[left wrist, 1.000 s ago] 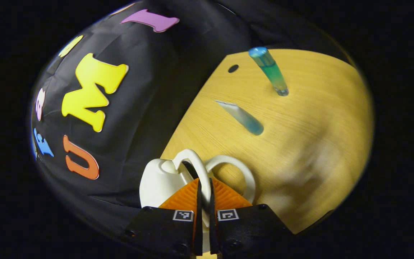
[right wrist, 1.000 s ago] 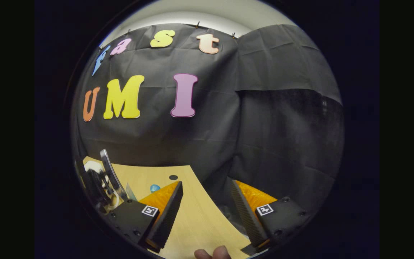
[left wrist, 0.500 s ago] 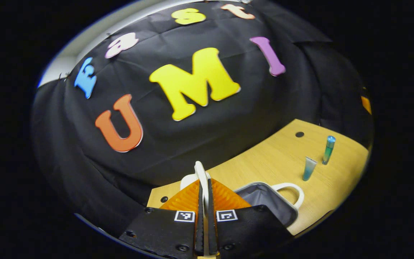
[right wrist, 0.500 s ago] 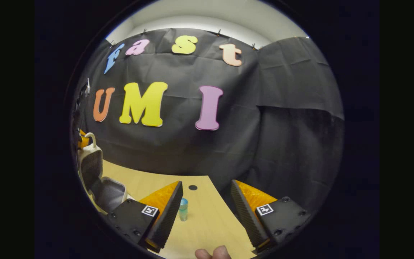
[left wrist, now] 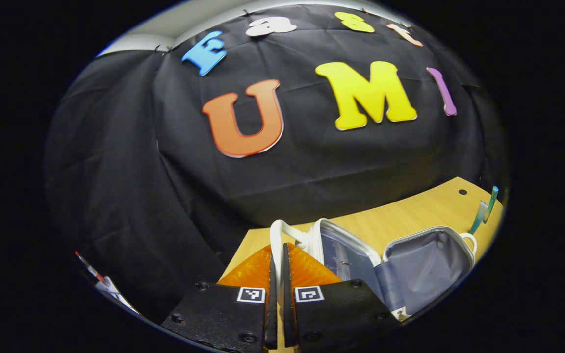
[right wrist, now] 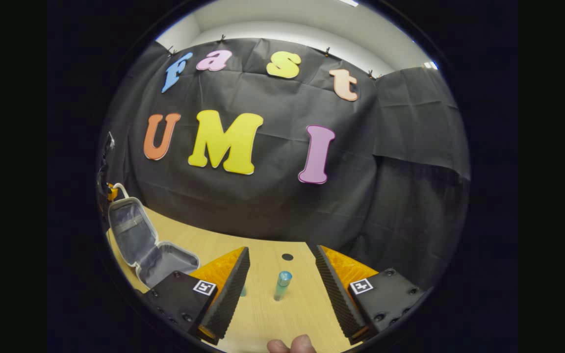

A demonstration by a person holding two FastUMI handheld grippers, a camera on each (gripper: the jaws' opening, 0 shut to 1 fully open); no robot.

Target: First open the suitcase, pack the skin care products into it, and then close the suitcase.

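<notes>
Left gripper view: the left gripper [left wrist: 277, 274] pinches the suitcase [left wrist: 410, 264] lid's white handle [left wrist: 276, 235], holding the case open on the desk [left wrist: 400, 220].

Right gripper view: the right gripper [right wrist: 280, 289], jaws wide, faces an upright blue tube [right wrist: 281, 285]. Opening looks done; next, grasp that tube.

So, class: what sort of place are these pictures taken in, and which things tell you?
Probably a staged recording booth: black cloth wall, a bare wooden table, an open suitcase.

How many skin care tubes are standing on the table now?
2: a taller blue-capped tube ahead of the right tool, and a shorter tube beside it, right of the open suitcase. Others may be hidden.
</notes>
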